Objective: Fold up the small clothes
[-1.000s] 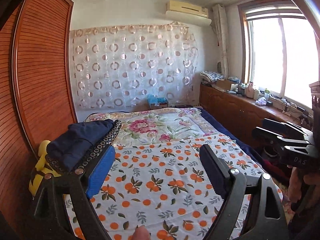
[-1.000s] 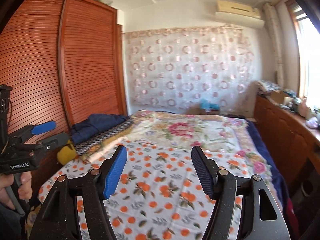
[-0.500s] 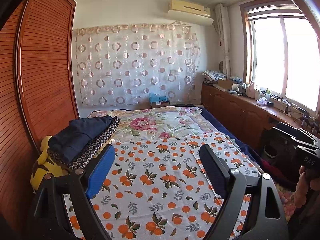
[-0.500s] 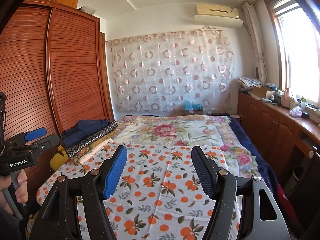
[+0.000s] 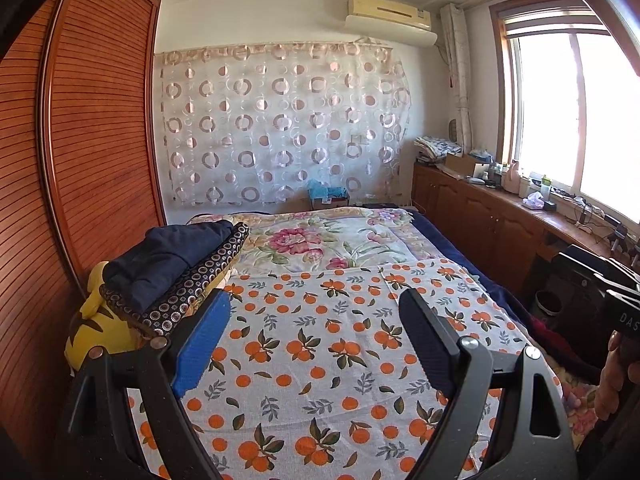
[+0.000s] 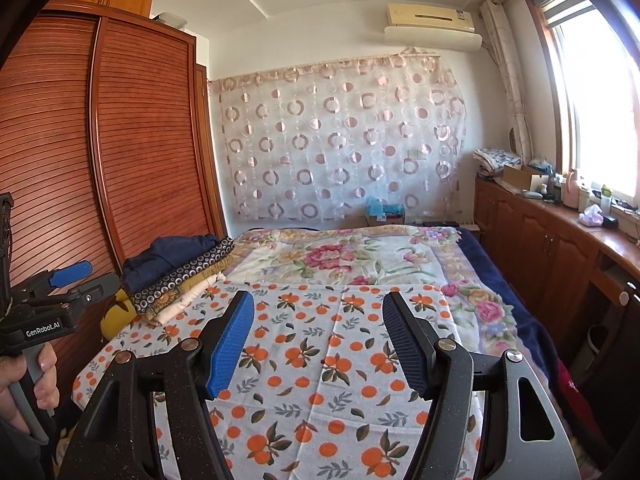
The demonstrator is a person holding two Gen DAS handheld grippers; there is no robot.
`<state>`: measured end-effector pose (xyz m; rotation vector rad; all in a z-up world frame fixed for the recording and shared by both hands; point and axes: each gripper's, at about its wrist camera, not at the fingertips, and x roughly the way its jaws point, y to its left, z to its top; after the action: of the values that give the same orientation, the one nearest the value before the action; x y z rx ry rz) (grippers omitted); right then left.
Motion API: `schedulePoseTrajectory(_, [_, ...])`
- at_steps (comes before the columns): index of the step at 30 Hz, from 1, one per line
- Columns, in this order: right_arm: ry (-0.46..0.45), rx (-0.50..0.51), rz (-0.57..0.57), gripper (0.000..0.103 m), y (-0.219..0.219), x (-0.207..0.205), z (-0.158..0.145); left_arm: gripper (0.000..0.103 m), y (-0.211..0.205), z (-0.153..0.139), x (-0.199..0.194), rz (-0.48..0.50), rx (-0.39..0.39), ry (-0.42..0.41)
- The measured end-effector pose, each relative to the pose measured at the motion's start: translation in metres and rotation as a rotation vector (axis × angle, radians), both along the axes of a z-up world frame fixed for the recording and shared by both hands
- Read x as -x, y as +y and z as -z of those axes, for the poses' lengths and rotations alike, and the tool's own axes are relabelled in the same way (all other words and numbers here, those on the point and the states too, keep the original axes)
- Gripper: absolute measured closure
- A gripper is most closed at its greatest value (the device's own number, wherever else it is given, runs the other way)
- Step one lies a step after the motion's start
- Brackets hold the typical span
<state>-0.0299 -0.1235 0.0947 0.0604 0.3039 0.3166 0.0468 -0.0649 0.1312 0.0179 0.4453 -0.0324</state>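
Note:
A stack of folded clothes (image 5: 172, 268), dark navy on top of a black patterned piece, lies at the bed's left edge; it also shows in the right wrist view (image 6: 176, 272). My left gripper (image 5: 316, 304) is open and empty, held above the orange-print cloth (image 5: 320, 360). My right gripper (image 6: 318, 308) is open and empty above the same cloth (image 6: 320, 380). The left gripper also shows at the left edge of the right wrist view (image 6: 60, 292), and the right gripper's body at the right edge of the left wrist view (image 5: 600, 288).
A yellow plush toy (image 5: 96, 332) sits under the stack. A floral blanket (image 5: 320, 240) covers the far bed. A wooden wardrobe (image 5: 80, 160) stands at left. A wooden counter (image 5: 500, 208) with clutter runs under the window at right.
Both grippers have pulled back and risen, so more of the room and bed shows. Both stay open and empty.

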Motion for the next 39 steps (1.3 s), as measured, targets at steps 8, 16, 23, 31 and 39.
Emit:
schedulePoseTrajectory(8, [0.0,0.005,-0.005,0.034,-0.005,-0.006,0.003,0.016,0.001,0.002,0.001,0.0,0.003,0.006])
schedulePoseTrajectory(16, [0.003,0.005,-0.013,0.034,-0.009,-0.009,0.003,0.016,0.0,0.002,0.001,-0.001,0.003,0.004])
schedulePoseTrajectory(23, [-0.006,0.019,-0.02,0.034,-0.017,-0.01,0.005,0.016,0.0,0.001,0.004,0.008,-0.001,-0.001])
schedulePoseTrajectory(31, [-0.003,0.016,-0.028,0.034,-0.024,-0.011,0.006,0.016,0.0,0.002,0.004,0.006,-0.001,-0.001])
schedulePoseTrajectory(39, [-0.005,0.016,-0.029,0.034,-0.027,-0.012,0.006,0.016,0.001,0.0,0.008,0.002,-0.003,-0.005])
